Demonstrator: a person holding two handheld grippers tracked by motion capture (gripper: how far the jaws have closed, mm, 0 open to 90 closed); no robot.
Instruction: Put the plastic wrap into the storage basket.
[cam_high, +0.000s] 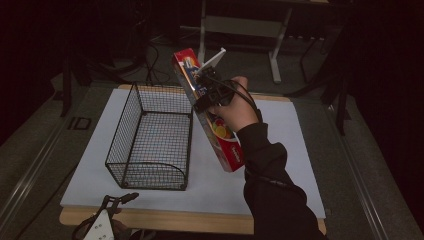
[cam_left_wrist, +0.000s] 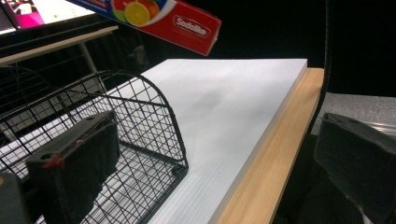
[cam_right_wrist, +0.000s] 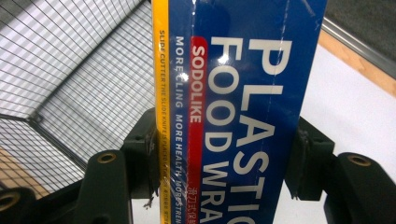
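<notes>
Judging by its steep tilt, the long red-and-blue plastic wrap box (cam_high: 210, 112), pinched across its width by the right gripper (cam_high: 207, 95) in the air just right of the empty wire basket (cam_high: 150, 137), could pivot or snag the rim, while the left gripper (cam_high: 107, 215) waits spread at the table's (cam_high: 280, 150) near edge.

Right claw (cam_high: 204, 95) around wrap box (cam_high: 210, 112)

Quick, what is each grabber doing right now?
Left gripper: open, holding nothing, near the wire basket.
Right gripper: closed on the plastic wrap box, held up off the table.
</notes>
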